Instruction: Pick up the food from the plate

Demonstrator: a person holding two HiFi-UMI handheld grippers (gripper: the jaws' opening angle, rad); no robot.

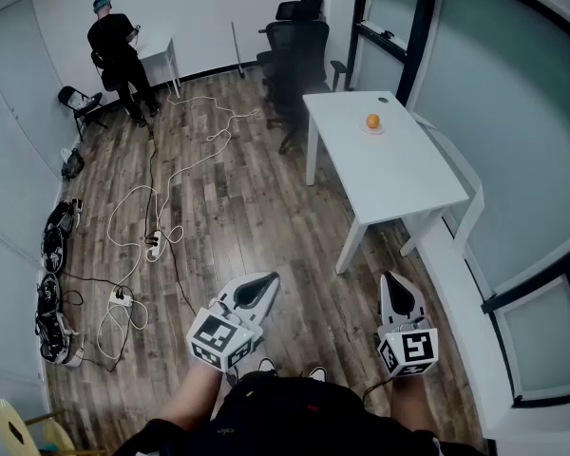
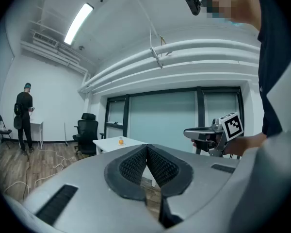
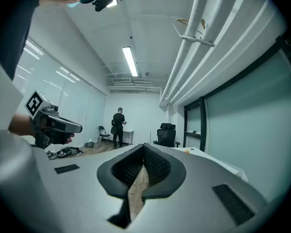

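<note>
An orange piece of food (image 1: 372,121) lies on a small plate (image 1: 373,128) near the far end of a white table (image 1: 399,174), well ahead of both grippers. My left gripper (image 1: 263,282) and right gripper (image 1: 394,281) are held low over the wooden floor, short of the table, with nothing in them. In the left gripper view the pads (image 2: 136,166) meet, and the food (image 2: 121,141) shows small and far off. The right gripper view shows its pads (image 3: 157,166) closed together, with the food (image 3: 186,151) distant at the right.
Black office chairs (image 1: 294,41) stand behind the table. A person (image 1: 117,57) stands at a small white desk (image 1: 161,50) in the far left corner. Cables and a power strip (image 1: 152,245) lie across the floor at left. A glass wall (image 1: 513,112) runs along the right.
</note>
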